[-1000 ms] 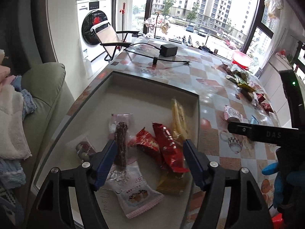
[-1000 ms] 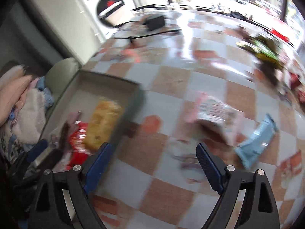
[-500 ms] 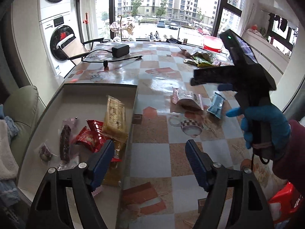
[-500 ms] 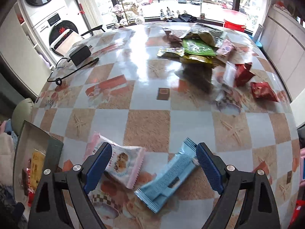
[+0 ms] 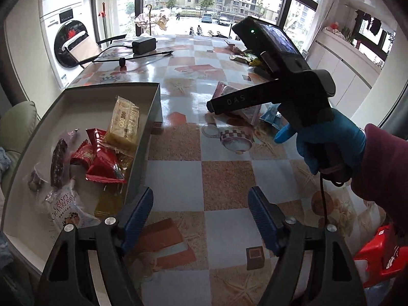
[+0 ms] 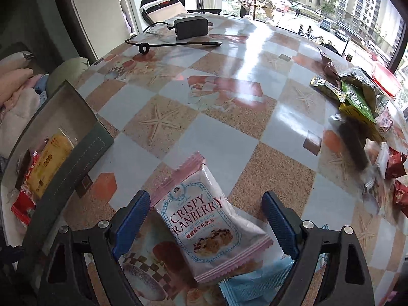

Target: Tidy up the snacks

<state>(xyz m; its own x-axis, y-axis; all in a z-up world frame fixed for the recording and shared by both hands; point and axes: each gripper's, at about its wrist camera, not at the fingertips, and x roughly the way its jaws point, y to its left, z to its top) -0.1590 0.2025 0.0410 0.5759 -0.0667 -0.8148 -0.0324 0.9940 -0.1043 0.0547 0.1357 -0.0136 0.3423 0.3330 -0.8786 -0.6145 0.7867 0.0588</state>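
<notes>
A grey box (image 5: 150, 117) at the table's left holds several snacks: a yellow pack (image 5: 124, 122), red packs (image 5: 100, 156), a dark bar (image 5: 58, 163) and a cranberry pack (image 5: 65, 207). My left gripper (image 5: 201, 219) is open and empty over the table just right of the box. My right gripper (image 6: 204, 219) is open, its fingers either side of a pink Crispy Cranberry pack (image 6: 206, 216) lying on the table, with a blue pack (image 6: 252, 285) under its near edge. In the left wrist view the right gripper's body (image 5: 280, 76) hides that pack.
A pile of green, yellow and red snack packs (image 6: 362, 97) lies at the table's right side. A black charger and cable (image 6: 191, 28) lie at the far end. A sofa with clothes (image 6: 17, 94) stands left of the table. A red stool (image 5: 380, 252) stands at the lower right.
My right gripper has swung from the box side and come down over the pink cranberry pack. My left gripper has moved right, out of the box, to the table beside it.
</notes>
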